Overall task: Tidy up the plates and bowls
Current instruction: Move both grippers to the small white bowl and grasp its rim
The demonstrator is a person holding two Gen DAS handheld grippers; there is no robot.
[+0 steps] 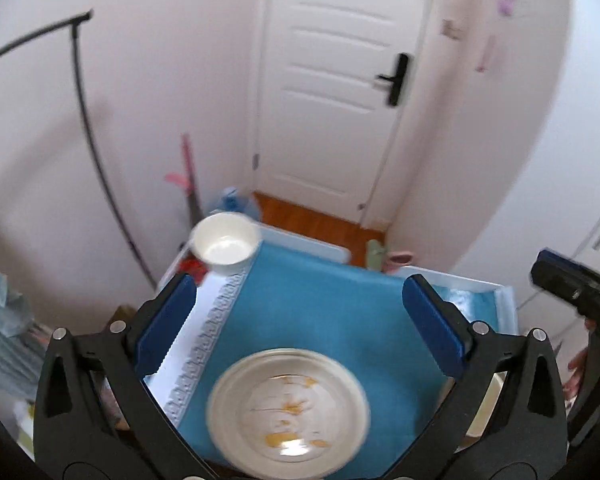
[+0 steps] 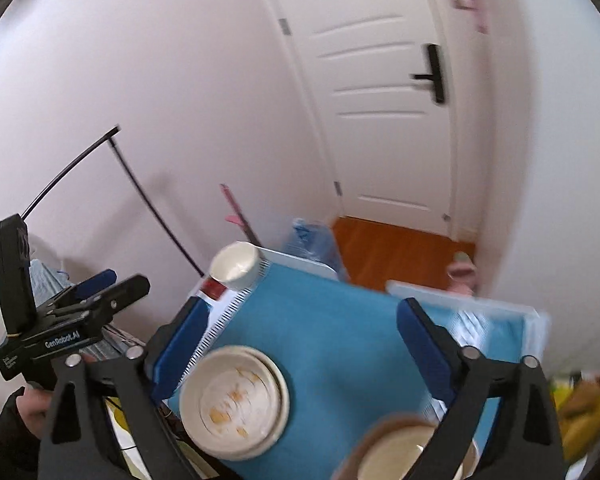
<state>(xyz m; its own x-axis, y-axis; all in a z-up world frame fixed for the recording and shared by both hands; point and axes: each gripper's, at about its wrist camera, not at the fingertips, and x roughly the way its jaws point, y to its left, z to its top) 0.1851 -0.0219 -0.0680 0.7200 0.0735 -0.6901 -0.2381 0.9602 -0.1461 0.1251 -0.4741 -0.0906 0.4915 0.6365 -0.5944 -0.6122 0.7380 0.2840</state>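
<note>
**Both hand-held grippers spread wide above the dishes, nothing gripped**

- Left hand-held gripper (image 1: 296,320): jaws held wide apart, nothing between them. It is poised above the plate (image 1: 288,406), which lies flat on the blue cloth (image 1: 320,312) near the close edge of the desk (image 1: 308,246). Yellow-orange marks are seen on the plate's face.
- Right hand-held gripper (image 2: 300,352): also wide and carrying nothing. In its view the plate (image 2: 234,400) sits low and left, and a brown-rimmed bowl (image 2: 396,456) is partly hidden at the bottom edge behind the right finger.
- A white bowl (image 1: 225,243) stands at the far left corner of the desk, well apart from the plate.
- Both views are smeared, so fine contact cannot be read.

Judgement: a first grasp appears to be in preparation. The plate is thin and flat; its rim is best taken from the side with one finger slid beneath, squarely, and lifted level. The nearer brown-rimmed bowl is better suited to the right side. Risk of sliding on the cloth is to be watched.
</note>
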